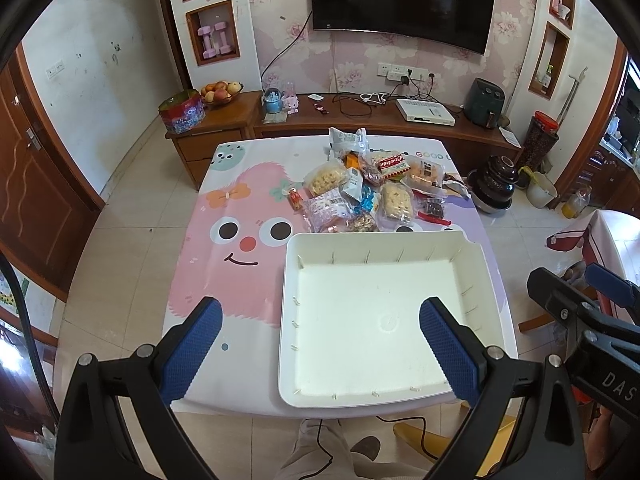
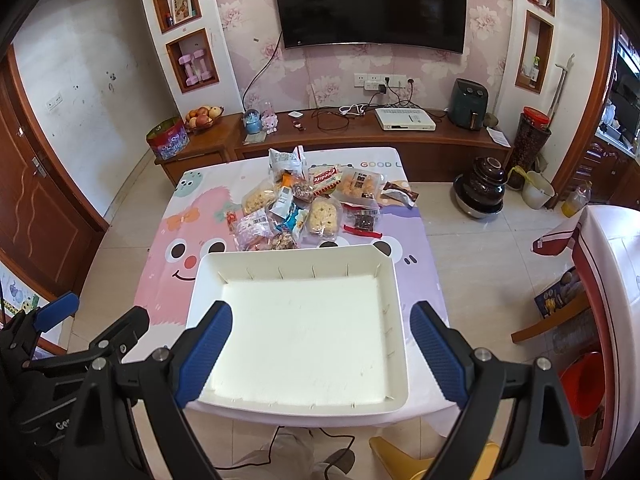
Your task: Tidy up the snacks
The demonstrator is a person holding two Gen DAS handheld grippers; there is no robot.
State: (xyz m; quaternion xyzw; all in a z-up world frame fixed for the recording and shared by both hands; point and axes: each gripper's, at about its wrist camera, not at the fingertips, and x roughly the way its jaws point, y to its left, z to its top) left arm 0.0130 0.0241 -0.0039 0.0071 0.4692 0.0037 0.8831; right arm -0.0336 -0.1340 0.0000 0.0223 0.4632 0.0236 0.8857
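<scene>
A white plastic tray (image 1: 476,264) (image 2: 394,280) with nothing in it lies on the near part of the table. Behind it, a pile of several wrapped snacks (image 1: 372,192) (image 2: 308,204) covers the table's far middle, a red-and-white cookie pack (image 1: 394,163) (image 2: 326,178) on top. My left gripper (image 1: 320,344) hovers open above the tray's near-left corner, its blue pads wide apart and holding nothing. My right gripper (image 2: 320,354) hangs open over the tray's near edge, also holding nothing. Each gripper shows at the side of the other's view.
The table wears a cartoon cloth (image 1: 240,240) (image 2: 172,248). Beyond it stands a wooden TV cabinet (image 1: 360,120) with cables, a white box and a fruit bowl (image 1: 220,94). A dark pot (image 2: 482,188) sits on the floor at right. A person's legs (image 1: 320,456) and a yellow stool (image 2: 400,456) are below the near edge.
</scene>
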